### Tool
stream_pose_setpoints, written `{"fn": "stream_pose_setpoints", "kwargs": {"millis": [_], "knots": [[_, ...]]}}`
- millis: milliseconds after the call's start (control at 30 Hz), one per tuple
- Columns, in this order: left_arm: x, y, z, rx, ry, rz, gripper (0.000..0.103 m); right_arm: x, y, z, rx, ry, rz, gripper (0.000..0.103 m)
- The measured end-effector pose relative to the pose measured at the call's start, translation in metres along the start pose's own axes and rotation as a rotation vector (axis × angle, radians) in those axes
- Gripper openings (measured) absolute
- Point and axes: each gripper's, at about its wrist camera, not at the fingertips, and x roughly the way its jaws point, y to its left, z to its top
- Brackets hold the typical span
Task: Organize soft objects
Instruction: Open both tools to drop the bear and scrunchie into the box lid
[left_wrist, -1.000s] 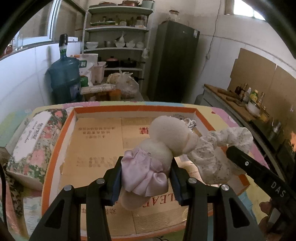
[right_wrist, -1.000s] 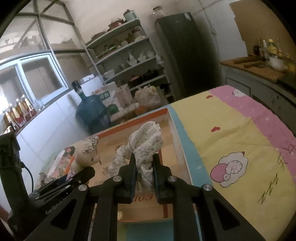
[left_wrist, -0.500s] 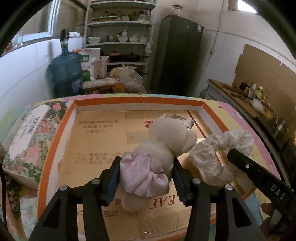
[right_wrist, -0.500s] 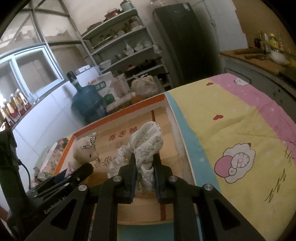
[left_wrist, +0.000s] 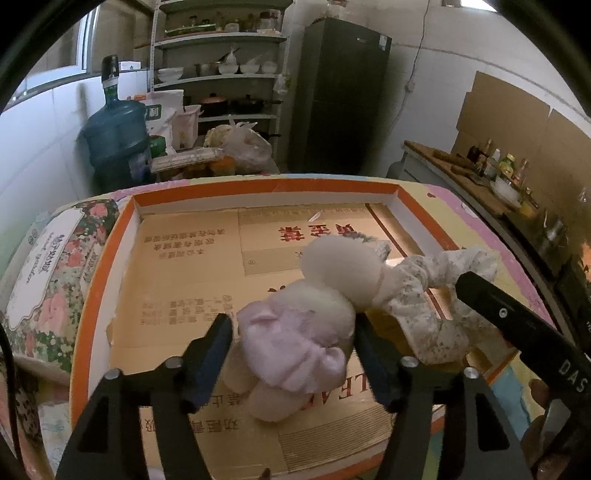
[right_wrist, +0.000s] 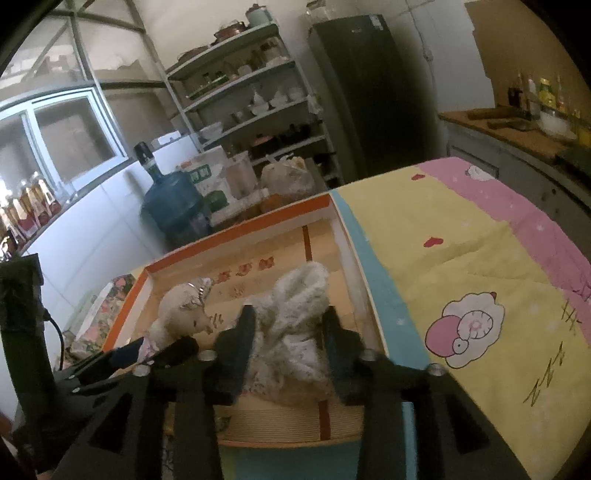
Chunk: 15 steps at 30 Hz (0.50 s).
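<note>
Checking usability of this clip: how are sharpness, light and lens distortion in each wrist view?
Left wrist: plush toy slightly soft, box rim sharp, shelves bowed, corners black. Right wrist: smeared with motion blur, floral cloth fuzzy, window at left bright, dark vignette around.

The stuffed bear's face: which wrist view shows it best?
The right wrist view. There the stuffed bear faces sideways, showing its snout and the silver crown on its head. The left wrist view shows only the back of its head and its pink skirt, between the left tool fingers.
</note>
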Motion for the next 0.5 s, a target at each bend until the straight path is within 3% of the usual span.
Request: {"fn": "stream_pose_setpoints", "kwargs": {"millis": [100,500], "knots": [[-0.006,0.000,0.000,0.017,-0.032,0.005,0.082,-0.003,0.000,0.000,-0.001,-0.013,-0.004,0.048],[-0.039,-0.002,-0.005,0.121,-0.137,-0.043,0.084,-0.026,0.008,-0.001,-0.024,-0.097,-0.036,0.062]]}}
